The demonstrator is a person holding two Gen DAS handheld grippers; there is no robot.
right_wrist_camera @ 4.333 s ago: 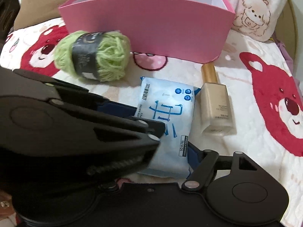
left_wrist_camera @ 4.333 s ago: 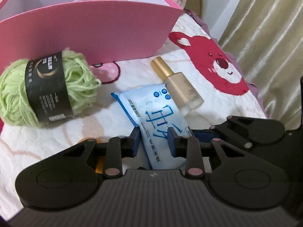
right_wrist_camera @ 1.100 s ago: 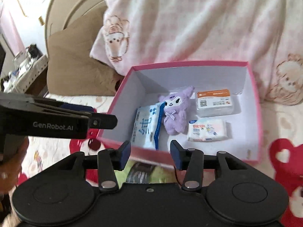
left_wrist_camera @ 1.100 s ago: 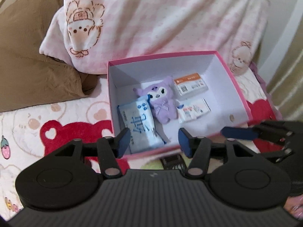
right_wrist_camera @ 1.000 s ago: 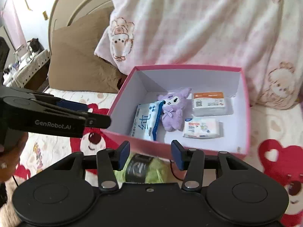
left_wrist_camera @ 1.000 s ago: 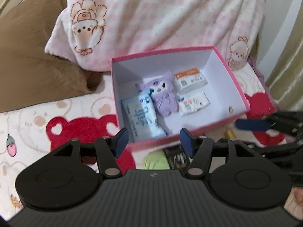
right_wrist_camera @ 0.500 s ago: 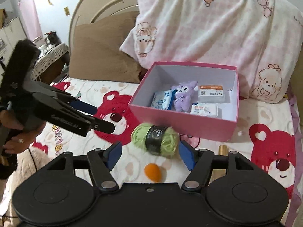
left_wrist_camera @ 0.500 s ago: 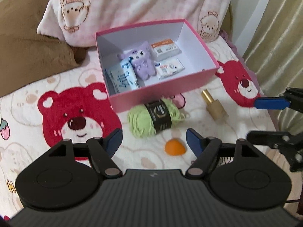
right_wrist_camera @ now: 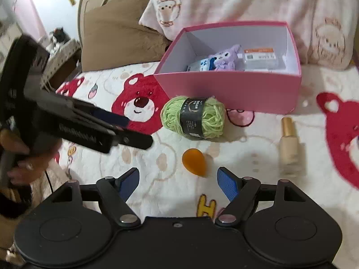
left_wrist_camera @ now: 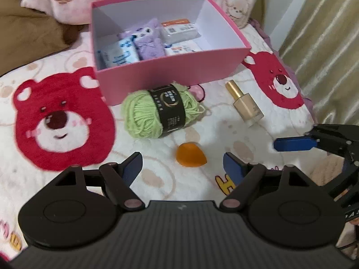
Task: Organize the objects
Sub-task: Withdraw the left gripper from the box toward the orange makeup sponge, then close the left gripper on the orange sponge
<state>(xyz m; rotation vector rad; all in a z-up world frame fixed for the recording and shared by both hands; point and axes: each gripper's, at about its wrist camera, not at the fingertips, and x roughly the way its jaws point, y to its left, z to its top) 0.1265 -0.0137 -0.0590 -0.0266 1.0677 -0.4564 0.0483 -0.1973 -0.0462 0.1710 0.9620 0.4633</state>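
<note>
A pink box [left_wrist_camera: 170, 76] [right_wrist_camera: 228, 89] on the bed holds a blue wipes pack [left_wrist_camera: 119, 53], a purple plush [left_wrist_camera: 148, 42] and two small white packets [left_wrist_camera: 179, 30]. In front of it lie a green yarn ball [left_wrist_camera: 159, 109] [right_wrist_camera: 195, 116], an orange sponge [left_wrist_camera: 189, 154] [right_wrist_camera: 195, 160] and a gold-capped bottle [left_wrist_camera: 244, 105] [right_wrist_camera: 290, 145]. My left gripper [left_wrist_camera: 182, 168] is open and empty, just short of the sponge. My right gripper [right_wrist_camera: 177, 179] is open and empty, also just short of the sponge. Each gripper shows in the other's view.
The bedspread [left_wrist_camera: 62, 116] has red bear prints. A brown pillow [right_wrist_camera: 119, 29] and a pink checked blanket [right_wrist_camera: 258, 2] lie behind the box. A curtain [left_wrist_camera: 325, 44] hangs at the right. A bedside shelf [right_wrist_camera: 60, 51] stands far left.
The wipes pack, held by both grippers 4 s ago, now lies in the box. Both grippers have since pulled back and down toward the sponge, and stay open.
</note>
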